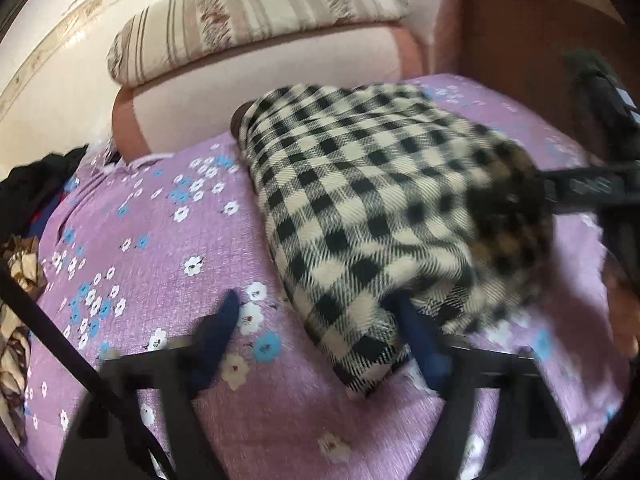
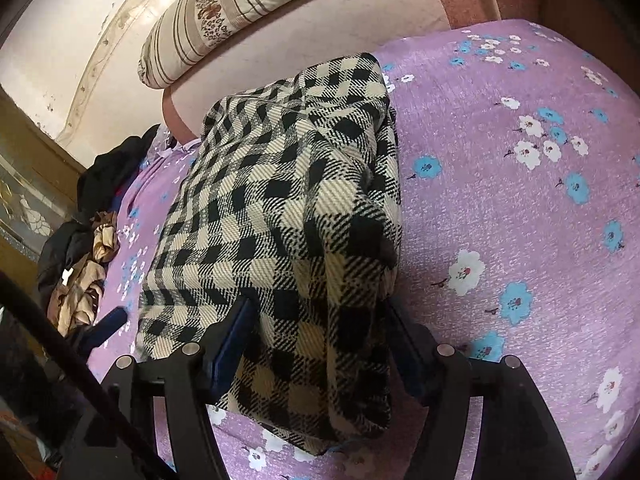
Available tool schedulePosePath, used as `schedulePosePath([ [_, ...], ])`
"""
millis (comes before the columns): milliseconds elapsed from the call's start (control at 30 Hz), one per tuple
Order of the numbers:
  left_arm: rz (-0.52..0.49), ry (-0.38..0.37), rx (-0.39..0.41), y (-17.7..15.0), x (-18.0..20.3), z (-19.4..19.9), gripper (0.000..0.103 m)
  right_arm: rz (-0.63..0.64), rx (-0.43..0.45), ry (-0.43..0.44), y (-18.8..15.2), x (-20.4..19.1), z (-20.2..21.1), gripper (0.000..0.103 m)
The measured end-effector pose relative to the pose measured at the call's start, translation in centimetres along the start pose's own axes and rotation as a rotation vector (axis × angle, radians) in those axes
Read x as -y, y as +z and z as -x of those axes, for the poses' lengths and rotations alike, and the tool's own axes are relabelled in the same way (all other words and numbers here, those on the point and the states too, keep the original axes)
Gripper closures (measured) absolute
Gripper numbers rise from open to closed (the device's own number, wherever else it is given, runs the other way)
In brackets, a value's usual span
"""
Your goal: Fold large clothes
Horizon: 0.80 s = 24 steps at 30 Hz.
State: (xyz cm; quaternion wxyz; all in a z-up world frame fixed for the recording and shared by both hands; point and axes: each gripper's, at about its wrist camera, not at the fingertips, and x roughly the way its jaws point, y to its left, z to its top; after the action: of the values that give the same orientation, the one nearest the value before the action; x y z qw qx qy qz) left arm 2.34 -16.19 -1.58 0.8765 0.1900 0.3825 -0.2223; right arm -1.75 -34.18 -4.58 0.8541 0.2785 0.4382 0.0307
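A folded black-and-cream checked garment (image 1: 360, 184) lies on the purple flowered bed sheet (image 1: 160, 240). My left gripper (image 1: 314, 320) is open at its near corner: the right blue finger (image 1: 412, 332) touches the cloth edge, while the left finger (image 1: 224, 320) stands apart over bare sheet. In the right wrist view the checked garment (image 2: 288, 200) runs away from me, and its near end sits between the wide-apart fingers of my right gripper (image 2: 320, 316), which is open. The right gripper's black body (image 1: 584, 188) shows blurred at the garment's far side. A finger of the left gripper (image 2: 112, 320) shows at the lower left.
A striped pillow (image 1: 248, 16) lies on the pink padded headboard (image 1: 260, 80) behind the bed. A heap of dark and brown clothes (image 2: 84, 240) sits at the bed's left edge. A brown wooden panel (image 1: 520, 32) stands at the back right. Bare sheet (image 2: 520, 200) spreads right of the garment.
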Motion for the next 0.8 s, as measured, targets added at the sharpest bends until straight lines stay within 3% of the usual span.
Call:
schedulePosePath([
  [33,0.017,-0.001,-0.024,0.3,-0.4,-0.2,0.071,-0.012,-0.003,0.020,0.1,0.0,-0.1,0.031],
  [100,0.051,0.034,-0.027,0.6,-1.4,0.1,0.076,-0.036,-0.008,0.072,0.2,-0.2,-0.2,0.031],
  [267,0.061,0.057,-0.070,-0.6,-2.8,-0.4,0.076,-0.026,-0.033,0.055,0.1,-0.5,-0.9,0.031],
  [367,0.048,0.018,-0.060,-1.0,-2.8,0.8,0.073,-0.056,-0.035,0.046,-0.1,0.4,-0.4,0.031],
  [433,0.064,-0.048,-0.042,-1.1,-3.3,2.2,0.072,-0.089,-0.003,0.053,0.0,1.2,0.8,0.031],
  [533,0.131,-0.113,0.010,-0.9,-5.1,4.2,0.049,-0.106,0.075,0.055,0.9,1.9,2.5,0.029],
  [567,0.169,-0.125,0.026,-0.6,-6.0,4.5,0.034,-0.108,0.097,0.052,1.4,2.0,2.7,0.025],
  [600,0.212,-0.144,0.041,-0.1,-6.8,4.6,0.028,-0.108,0.120,0.044,2.1,2.1,2.6,0.021],
  [700,0.307,-0.212,0.043,1.7,-8.8,2.6,0.018,-0.119,0.115,0.040,3.6,2.3,1.0,0.019],
  [800,0.368,-0.301,-0.026,3.2,-9.8,-1.5,0.017,-0.159,0.080,0.063,5.2,3.1,-1.6,0.019],
])
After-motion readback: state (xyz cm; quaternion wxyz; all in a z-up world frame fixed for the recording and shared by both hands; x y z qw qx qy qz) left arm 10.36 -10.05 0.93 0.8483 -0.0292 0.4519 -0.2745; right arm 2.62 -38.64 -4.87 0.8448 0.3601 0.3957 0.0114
